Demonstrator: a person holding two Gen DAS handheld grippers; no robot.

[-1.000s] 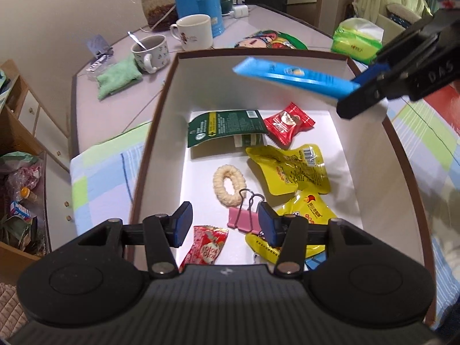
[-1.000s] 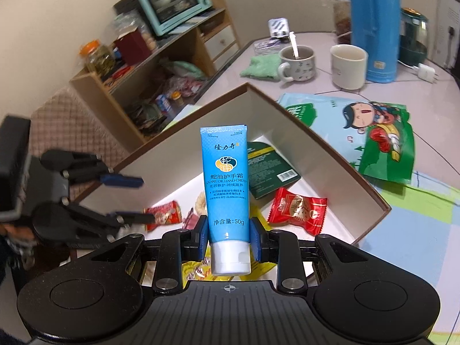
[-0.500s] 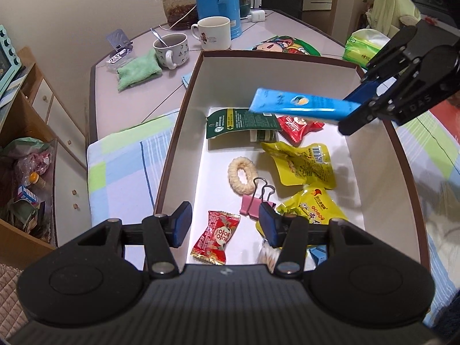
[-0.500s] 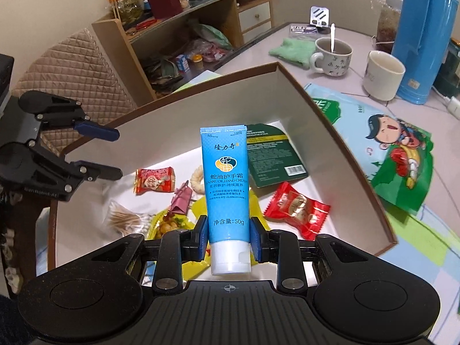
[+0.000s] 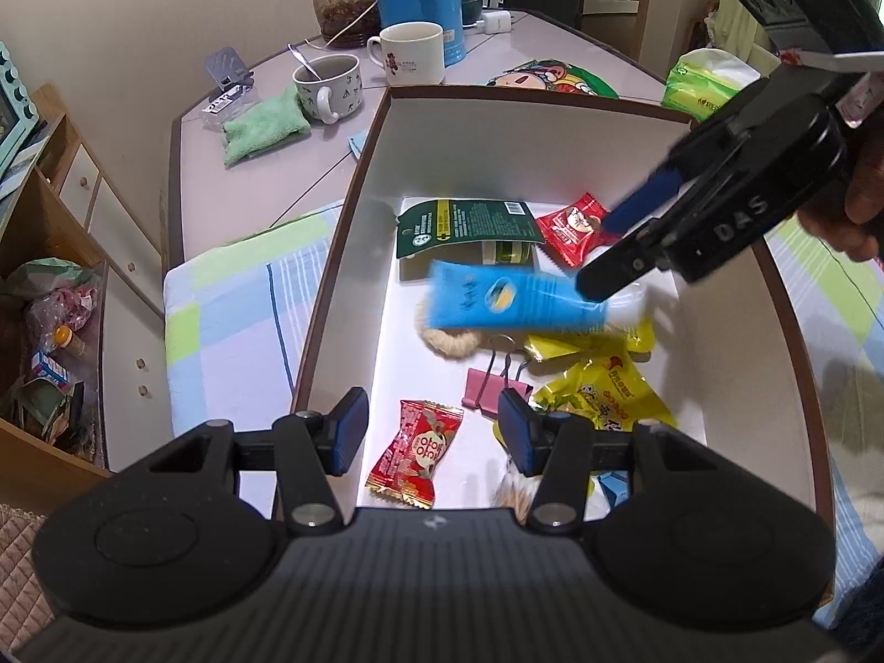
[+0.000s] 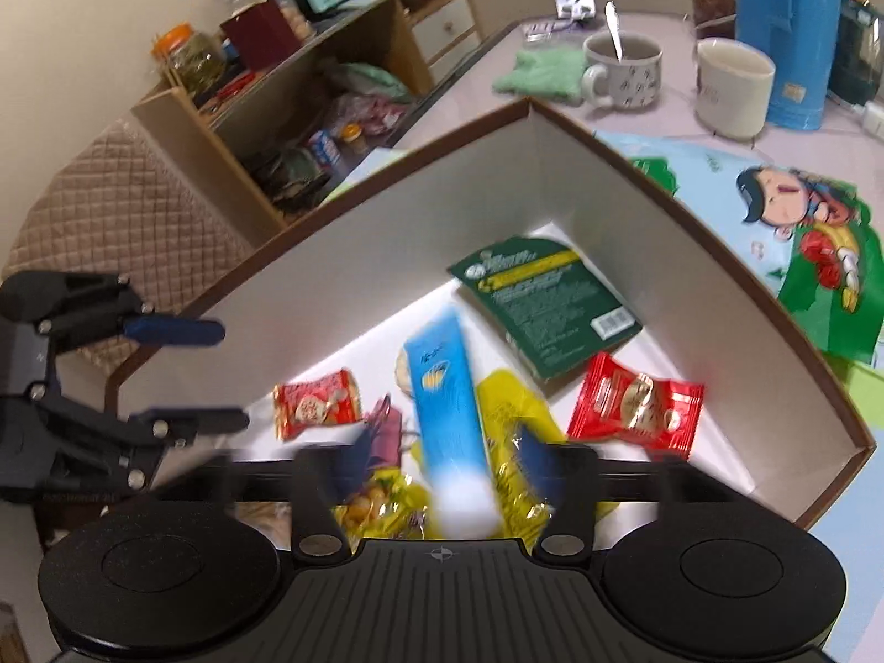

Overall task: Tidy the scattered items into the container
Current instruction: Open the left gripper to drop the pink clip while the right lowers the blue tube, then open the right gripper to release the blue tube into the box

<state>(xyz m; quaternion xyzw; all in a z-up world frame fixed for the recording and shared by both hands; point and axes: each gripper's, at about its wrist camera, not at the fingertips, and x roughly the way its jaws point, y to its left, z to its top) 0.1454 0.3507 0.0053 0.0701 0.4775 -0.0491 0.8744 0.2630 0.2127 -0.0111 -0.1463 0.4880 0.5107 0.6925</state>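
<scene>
Cluttered household surroundings are framing the scene: a pale table carrying mugs, a blue thermos and a green cloth, with a wooden shelf unit at the left edge of both views. At the middle of the left wrist view, the blue hand-cream tube is showing motion-blurred inside the brown-rimmed white box. Its cap end is just beside the tips of the right gripper, which is reaching in from the upper right. In the right wrist view the same tube is lying lengthwise up the centre, blurred, with visible gaps between it and both pads of the right gripper; those jaws are standing spread, so the tube is judged to be loose and dropping or already settling on the contents.

Under and around it are lying a ring-shaped snack, yellow snack packets, a pink binder clip, 2 red candies and a dark green sachet.

The left gripper is hovering over the near end of the box with jaws parted and nothing between them.

To do this well, the right gripper should be lifting straight up and back toward the upper right, keeping its jaws apart so neither pad drags the tube out. The left gripper should be holding off until the tube settles.
</scene>
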